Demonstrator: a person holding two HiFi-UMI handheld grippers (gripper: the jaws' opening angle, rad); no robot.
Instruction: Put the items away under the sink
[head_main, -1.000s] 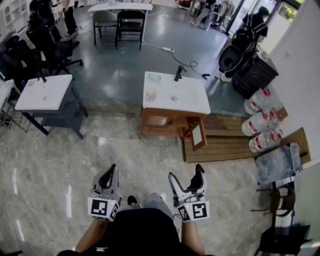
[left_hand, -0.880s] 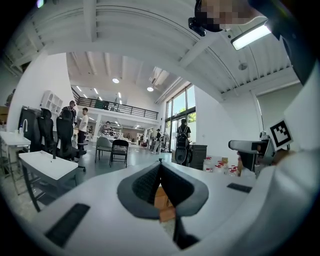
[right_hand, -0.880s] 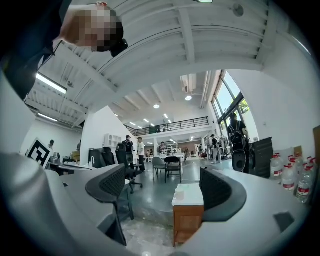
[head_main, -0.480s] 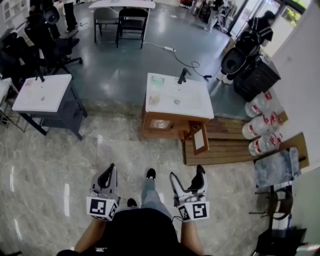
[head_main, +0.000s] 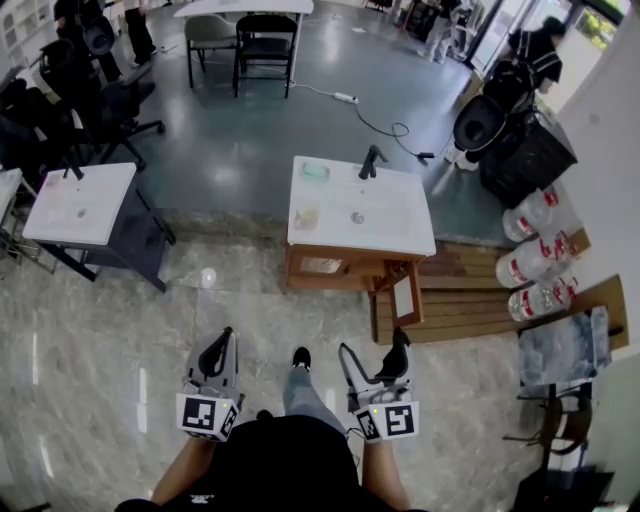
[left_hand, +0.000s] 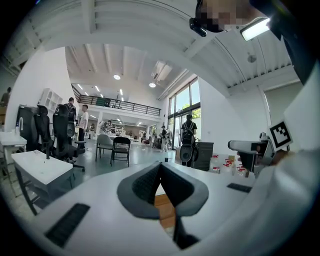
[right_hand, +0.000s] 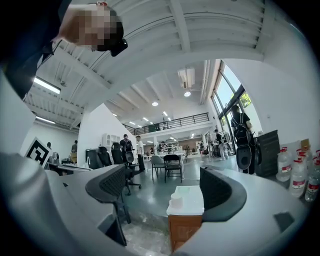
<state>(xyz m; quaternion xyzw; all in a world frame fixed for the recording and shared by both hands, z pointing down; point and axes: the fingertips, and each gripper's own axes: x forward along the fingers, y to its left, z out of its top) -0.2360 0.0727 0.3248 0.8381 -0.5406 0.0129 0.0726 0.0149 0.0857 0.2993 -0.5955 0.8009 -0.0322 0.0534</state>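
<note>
A sink unit (head_main: 385, 215) with a white top and wooden cabinet stands a few steps ahead in the head view. Its cabinet door (head_main: 404, 297) hangs open at the front right. On the top are a black faucet (head_main: 369, 160), a pale cup (head_main: 307, 214) and a greenish item (head_main: 316, 171). Both grippers are held low, well short of the unit. My left gripper (head_main: 217, 345) (left_hand: 160, 166) is shut on nothing, its pads touching. My right gripper (head_main: 372, 345) (right_hand: 162, 180) is open and empty. Between its jaws the sink unit (right_hand: 192, 196) and cup (right_hand: 175, 201) show far off.
A second white-topped stand (head_main: 78, 205) is at the left. Wooden boards (head_main: 470, 290) and large water bottles (head_main: 535, 250) lie to the right of the sink. Black bins (head_main: 505, 125), a floor cable (head_main: 375, 122), chairs (head_main: 262, 40) and people stand farther back.
I have stepped forward: the sink unit has drifted slightly nearer and a foot now shows between the grippers. Both grippers stay where they were, in the same states.
</note>
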